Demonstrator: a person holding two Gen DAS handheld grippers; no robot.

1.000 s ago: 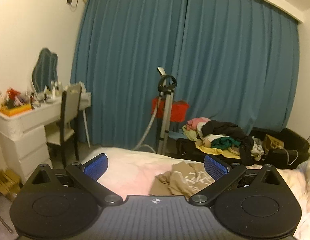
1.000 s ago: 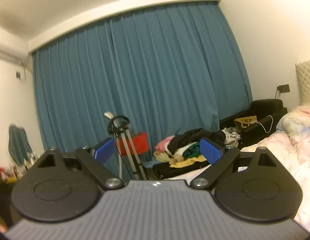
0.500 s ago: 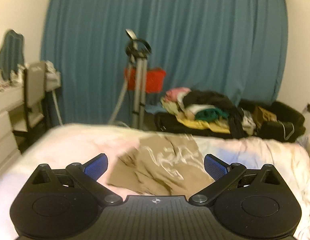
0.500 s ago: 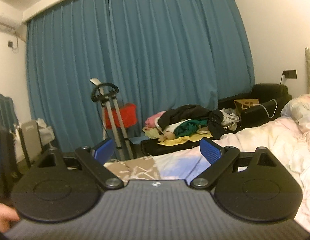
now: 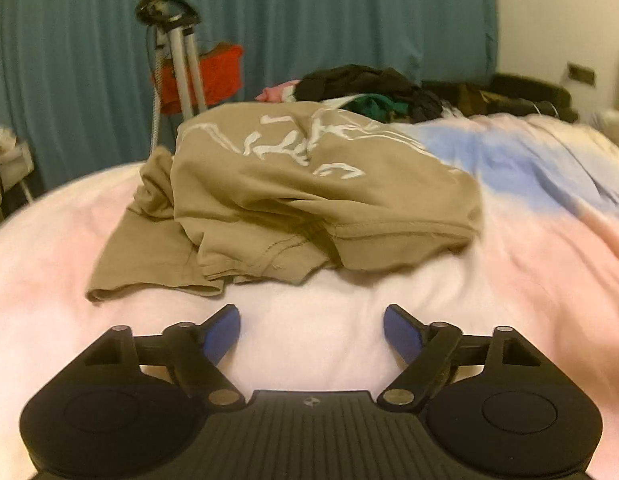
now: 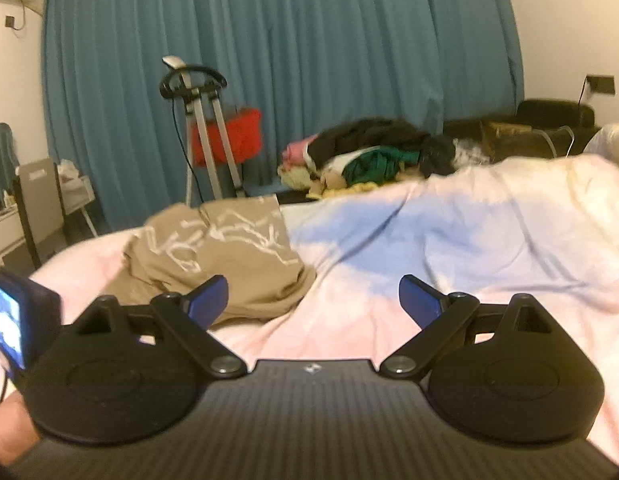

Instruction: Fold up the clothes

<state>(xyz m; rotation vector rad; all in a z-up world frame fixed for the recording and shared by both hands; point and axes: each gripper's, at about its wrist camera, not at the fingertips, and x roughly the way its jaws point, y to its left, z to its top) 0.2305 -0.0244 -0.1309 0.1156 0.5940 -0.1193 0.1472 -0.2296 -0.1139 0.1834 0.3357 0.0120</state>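
A crumpled tan T-shirt [image 5: 293,196] with white lettering lies bunched on the pink and blue bed cover [image 5: 529,240]. In the left wrist view my left gripper [image 5: 311,330] is open and empty, low over the cover just short of the shirt's near hem. In the right wrist view the same shirt [image 6: 221,264] lies ahead to the left. My right gripper [image 6: 313,298] is open and empty above the cover, its left finger in front of the shirt's near edge.
A heap of other clothes [image 6: 373,156] lies on a dark sofa beyond the bed. A garment steamer stand [image 6: 201,120] with a red item stands before the blue curtain [image 6: 309,40]. A chair and desk [image 6: 37,196] are at the left.
Both grippers have dropped and moved forward toward the bed. The tan shirt now fills the left view, much closer. Both stay open.
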